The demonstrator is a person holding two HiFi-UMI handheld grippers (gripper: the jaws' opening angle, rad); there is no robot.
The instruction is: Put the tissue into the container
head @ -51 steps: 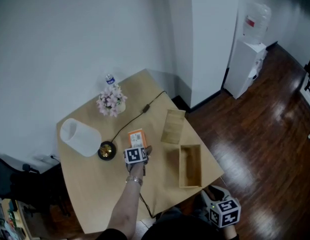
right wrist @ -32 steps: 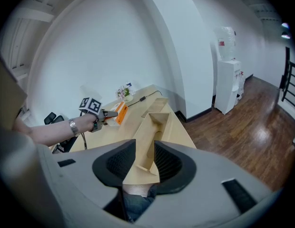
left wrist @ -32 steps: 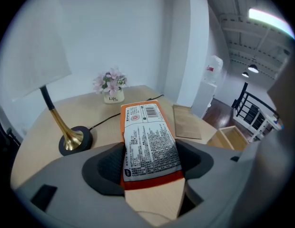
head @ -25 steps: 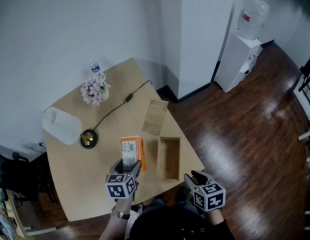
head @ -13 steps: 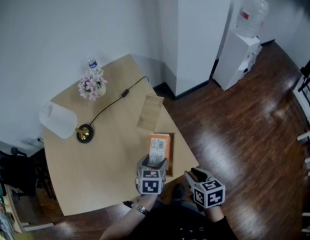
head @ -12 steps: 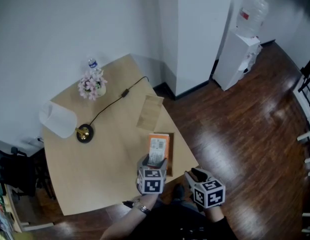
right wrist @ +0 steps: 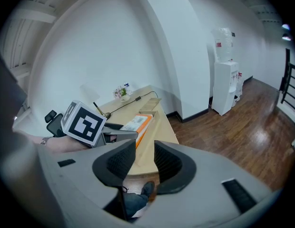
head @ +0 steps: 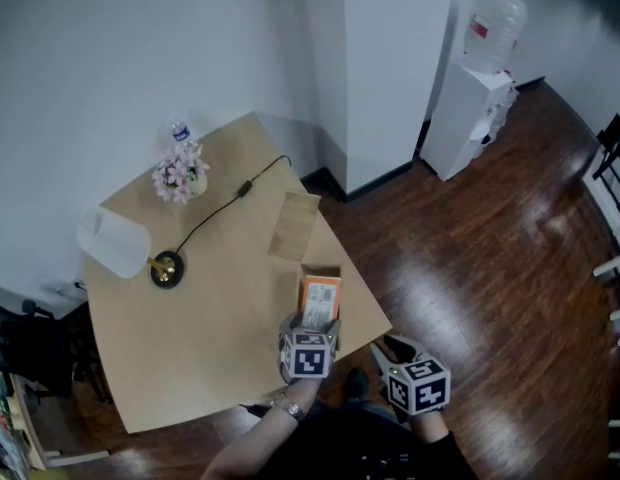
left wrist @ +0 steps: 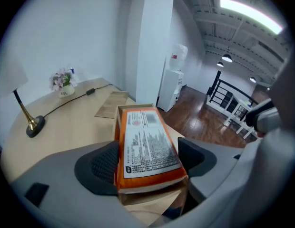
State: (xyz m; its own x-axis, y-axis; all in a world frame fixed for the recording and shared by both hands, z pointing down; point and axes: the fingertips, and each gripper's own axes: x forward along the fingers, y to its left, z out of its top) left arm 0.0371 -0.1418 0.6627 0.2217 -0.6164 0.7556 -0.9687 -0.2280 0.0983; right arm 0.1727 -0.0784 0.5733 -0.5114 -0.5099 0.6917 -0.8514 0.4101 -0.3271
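The tissue pack covers most of the container at the right edge of the table; the pack's label print is too small to read

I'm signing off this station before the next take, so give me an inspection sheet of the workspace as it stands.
Surface: light wooden table, one corner toward the dark wood floor.
Job's things: orange tissue pack lies lengthwise in the wooden box, near end up at the rim; flat lid on the table beyond it.
Clutter: desk lamp, flower vase, water bottle.
Grippers: left gripper has just been opening, jaws apart round the pack, right-hand pad clear of it; right gripper open, empty, off the table's edge.
Cables: black lamp cord crosses the table to its far edge.
Surroundings: water dispenser by the wall; office chair at left.
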